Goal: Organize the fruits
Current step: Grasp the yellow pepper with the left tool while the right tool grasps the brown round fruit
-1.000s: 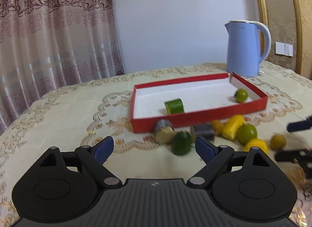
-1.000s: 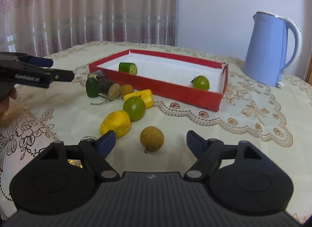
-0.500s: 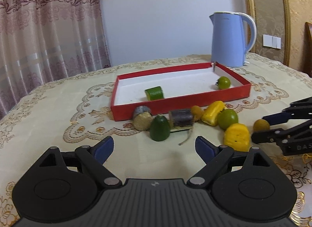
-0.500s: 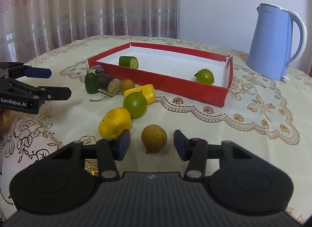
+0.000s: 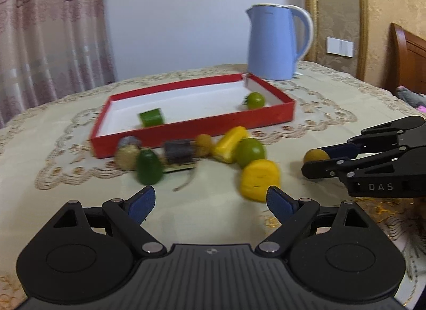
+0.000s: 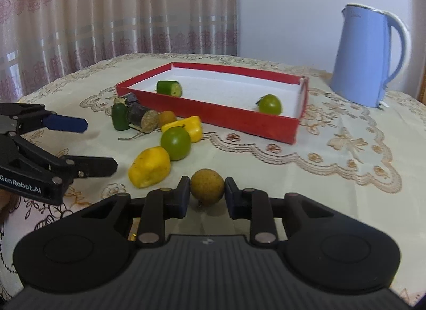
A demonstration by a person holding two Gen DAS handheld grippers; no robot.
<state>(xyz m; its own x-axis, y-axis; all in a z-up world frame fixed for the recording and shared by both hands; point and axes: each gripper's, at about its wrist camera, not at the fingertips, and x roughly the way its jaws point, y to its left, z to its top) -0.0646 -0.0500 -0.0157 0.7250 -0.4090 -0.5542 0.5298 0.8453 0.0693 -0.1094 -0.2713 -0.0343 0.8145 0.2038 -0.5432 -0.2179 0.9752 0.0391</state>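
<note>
My right gripper (image 6: pixel 207 196) is shut on a round brown fruit (image 6: pixel 207 186) that rests on the tablecloth; it shows in the left wrist view (image 5: pixel 315 156) too. My left gripper (image 5: pixel 210 202) is open and empty, low over the cloth in front of a yellow fruit (image 5: pixel 259 181). A red tray (image 5: pixel 194 130) holds a green cucumber piece (image 5: pixel 151 117) and a green tomato (image 5: pixel 255 100). In front of the tray lie a green round fruit (image 6: pixel 175 143), a yellow pepper (image 6: pixel 186 128), a small orange fruit (image 6: pixel 167 117), dark log pieces (image 6: pixel 139 116) and a green avocado-like fruit (image 6: pixel 119 116).
A blue electric kettle (image 6: pixel 368 55) stands behind the tray at the right. Pink curtains (image 6: pixel 106 16) hang behind the table. A lace tablecloth (image 6: pixel 346 155) covers the table. A wooden chair (image 5: pixel 410 62) stands at the far right in the left wrist view.
My right gripper has closed from wide open onto the brown fruit. My left gripper has swung right and nearer the fruits, staying open.
</note>
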